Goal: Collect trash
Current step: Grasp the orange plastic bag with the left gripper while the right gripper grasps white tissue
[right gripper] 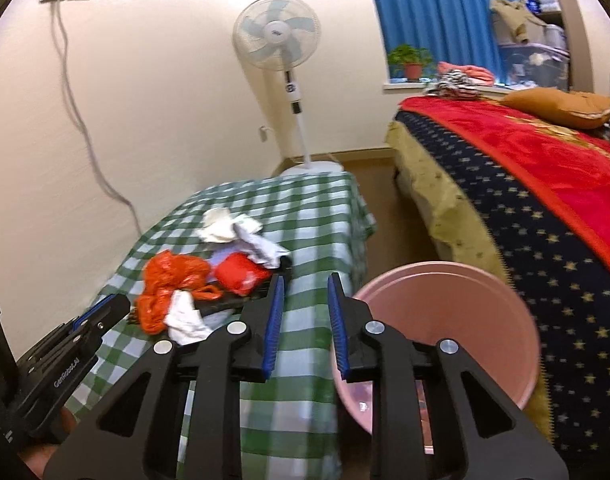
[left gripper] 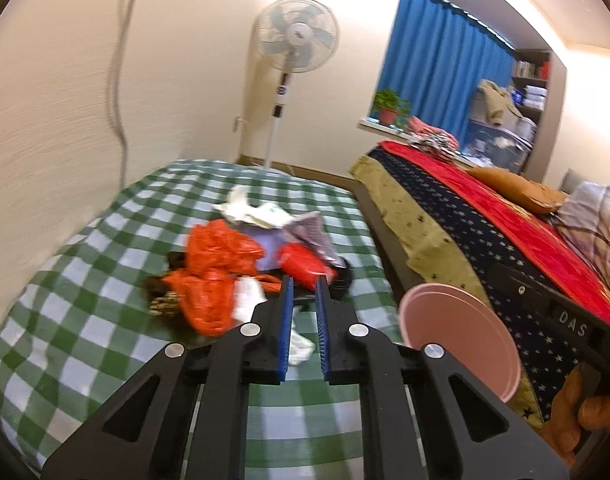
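Observation:
A pile of trash lies on the green checked table point(left gripper: 105, 248): orange plastic bags point(left gripper: 213, 260), a red packet point(left gripper: 301, 266), white crumpled paper point(left gripper: 249, 208) and a white tissue point(left gripper: 247, 300). The same pile shows in the right wrist view, with the orange bags point(right gripper: 169, 280) and red packet point(right gripper: 241, 274). A pink bin point(left gripper: 461, 332) stands right of the table, also in the right wrist view point(right gripper: 445, 320). My left gripper point(left gripper: 304, 280) is open and empty, just short of the pile. My right gripper point(right gripper: 305, 278) is open and empty, between pile and bin.
A bed point(left gripper: 505, 216) with a red and starred blanket runs along the right. A standing fan point(left gripper: 293, 40) is against the far wall. A cable point(right gripper: 85, 132) hangs from wall sockets. A potted plant point(left gripper: 389, 106) sits on the sill by blue curtains.

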{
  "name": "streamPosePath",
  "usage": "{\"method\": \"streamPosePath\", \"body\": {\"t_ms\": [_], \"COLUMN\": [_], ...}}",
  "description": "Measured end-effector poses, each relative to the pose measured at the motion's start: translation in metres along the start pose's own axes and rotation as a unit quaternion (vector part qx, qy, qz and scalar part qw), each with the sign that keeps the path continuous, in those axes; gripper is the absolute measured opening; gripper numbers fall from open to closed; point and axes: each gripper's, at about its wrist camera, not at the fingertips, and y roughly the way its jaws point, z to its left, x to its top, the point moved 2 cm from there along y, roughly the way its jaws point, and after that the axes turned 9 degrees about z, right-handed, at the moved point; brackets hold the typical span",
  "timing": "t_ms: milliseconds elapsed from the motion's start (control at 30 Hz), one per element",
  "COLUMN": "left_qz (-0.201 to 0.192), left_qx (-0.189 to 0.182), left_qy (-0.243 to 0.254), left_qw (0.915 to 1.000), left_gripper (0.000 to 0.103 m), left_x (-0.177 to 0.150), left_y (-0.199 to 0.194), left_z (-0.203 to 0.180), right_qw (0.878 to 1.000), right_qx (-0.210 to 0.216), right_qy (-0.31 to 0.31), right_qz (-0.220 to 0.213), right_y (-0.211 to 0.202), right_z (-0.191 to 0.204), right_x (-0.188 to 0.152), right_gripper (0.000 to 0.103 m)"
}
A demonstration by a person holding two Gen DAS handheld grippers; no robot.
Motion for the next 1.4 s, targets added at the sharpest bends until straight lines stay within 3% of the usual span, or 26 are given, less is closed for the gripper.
{"method": "streamPosePath", "body": {"t_ms": [500,1000,1033,1133,1233,1400], "left_qz": [-0.017,0.000,0.001,0.005,0.011,0.020], "left_qx": [0.064,0.085,0.086,0.083,0.078,0.067], "left_qy": [-0.064,-0.087,-0.086,-0.082,-0.076,-0.067], "left_qw": [0.9958,0.9926,0.9926,0.9931,0.9939,0.9953], "left_gripper": [0.006,0.006,0.006,0.006,0.006,0.006], "left_x": [0.009,0.006,0.007,0.008,0.007,0.006], "left_y": [0.000,0.022,0.024,0.028,0.034,0.044], "left_z": [0.059,0.085,0.086,0.086,0.083,0.075], "right_qw": [0.994,0.986,0.984,0.980,0.979,0.986], "right_qx": [0.079,0.098,0.099,0.103,0.115,0.105], "right_qy": [-0.048,-0.063,-0.064,-0.075,-0.073,-0.061], "right_qz": [0.054,0.122,0.130,0.153,0.153,0.118], "right_y": [0.069,0.134,0.137,0.145,0.142,0.120], "right_z": [0.076,0.105,0.106,0.108,0.107,0.093], "right_x": [-0.015,-0.028,-0.029,-0.035,-0.036,-0.026], "right_gripper": [0.023,0.031,0.030,0.014,0.010,0.007]}}
